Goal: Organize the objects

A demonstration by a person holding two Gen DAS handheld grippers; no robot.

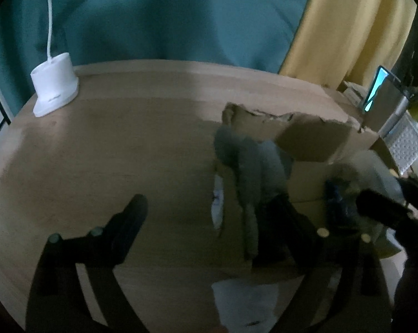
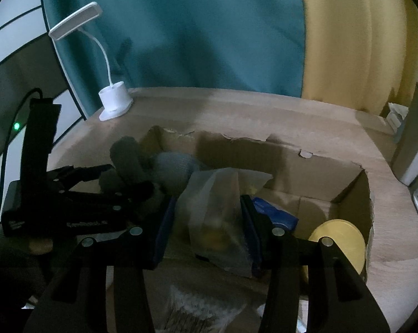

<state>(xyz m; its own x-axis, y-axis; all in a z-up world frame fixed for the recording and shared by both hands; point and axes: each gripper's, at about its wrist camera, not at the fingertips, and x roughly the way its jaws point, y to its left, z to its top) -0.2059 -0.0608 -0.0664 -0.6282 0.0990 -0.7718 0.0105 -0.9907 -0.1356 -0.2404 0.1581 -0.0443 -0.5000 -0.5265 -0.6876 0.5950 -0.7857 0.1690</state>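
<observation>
Your left tool [image 1: 209, 202] stood wide open, angled down; your right tool [image 2: 209, 219] was clamped shut, angled down.

You can read no text anywhere, a pale marking on the left gripper's [image 2: 103, 177] black body is too blurred, the lamp base [image 1: 54, 88] shows only a faint smudge

A cardboard box [image 2: 278, 166] sits on the table [image 2: 264, 113], with a lamp [image 2: 114, 102] behind it at the left corner.
</observation>
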